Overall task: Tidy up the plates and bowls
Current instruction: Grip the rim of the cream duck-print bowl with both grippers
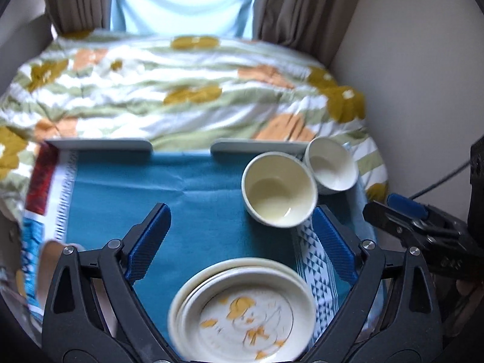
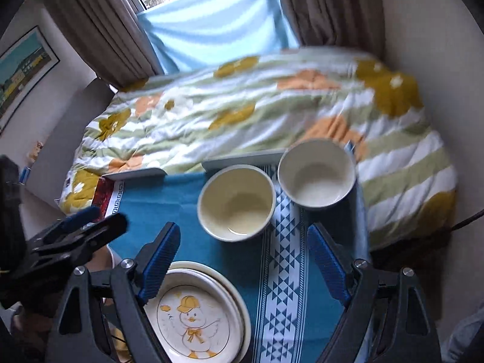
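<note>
On a teal cloth (image 1: 121, 196) with a white-and-blue triangle-patterned band (image 2: 284, 272), a stack of round plates (image 2: 199, 317) lies flat at the near edge; the top plate bears a duckling in a yellow cap whose head points away from the right wrist camera. Being round, the stack has no long axis.

Farther off stand two bowls, mouths up. The cream bowl (image 2: 237, 202) sits on the teal part just left of the band, and the white bowl (image 2: 316, 175) sits beyond the band at the far right corner, close beside the cream one; whether their rims touch cannot be told.

The left gripper (image 1: 242, 242) hangs over the cloth with its blue-padded fingers (image 1: 148, 242) spread wide and nothing between them. The plate stack lies beneath and between its arms, nearer the camera than the fingertips, while the cream bowl stands just beyond the right finger.

The right gripper (image 2: 242, 257) is likewise wide open and empty. Its left finger (image 2: 160, 260) overlaps the plate stack's far-left rim in view, and both bowls lie ahead of its fingertips. Both grippers point toward a floral quilt (image 1: 181, 90).
</note>
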`<state>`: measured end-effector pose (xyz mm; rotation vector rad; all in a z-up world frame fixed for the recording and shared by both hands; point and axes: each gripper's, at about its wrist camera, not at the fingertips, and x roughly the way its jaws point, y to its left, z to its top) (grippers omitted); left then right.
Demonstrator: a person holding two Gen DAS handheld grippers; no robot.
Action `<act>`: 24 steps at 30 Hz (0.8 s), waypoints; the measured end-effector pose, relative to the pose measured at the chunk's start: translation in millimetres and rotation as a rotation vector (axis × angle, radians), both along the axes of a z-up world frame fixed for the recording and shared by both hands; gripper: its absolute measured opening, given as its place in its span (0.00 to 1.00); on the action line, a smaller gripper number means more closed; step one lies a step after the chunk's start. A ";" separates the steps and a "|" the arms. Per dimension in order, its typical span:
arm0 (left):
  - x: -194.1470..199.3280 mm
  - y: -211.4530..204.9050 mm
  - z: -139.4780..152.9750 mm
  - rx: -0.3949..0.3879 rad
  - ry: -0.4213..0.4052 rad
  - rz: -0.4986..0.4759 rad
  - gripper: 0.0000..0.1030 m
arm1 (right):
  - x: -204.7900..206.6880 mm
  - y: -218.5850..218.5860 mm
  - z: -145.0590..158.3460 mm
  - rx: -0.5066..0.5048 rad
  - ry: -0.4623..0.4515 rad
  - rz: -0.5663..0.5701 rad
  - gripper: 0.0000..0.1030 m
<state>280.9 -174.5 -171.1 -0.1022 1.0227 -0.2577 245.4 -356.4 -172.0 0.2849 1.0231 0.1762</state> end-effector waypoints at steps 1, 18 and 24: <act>10.9 -5.8 -14.4 -0.004 0.029 0.011 0.91 | 7.9 -6.3 -11.3 0.026 0.022 0.008 0.81; 91.4 -28.3 -127.9 0.007 0.304 -0.021 0.31 | 82.6 -16.9 -114.8 0.160 0.253 0.021 0.32; 101.1 -39.9 -132.2 -0.001 0.327 -0.076 0.09 | 86.9 -20.1 -119.3 0.158 0.275 -0.007 0.14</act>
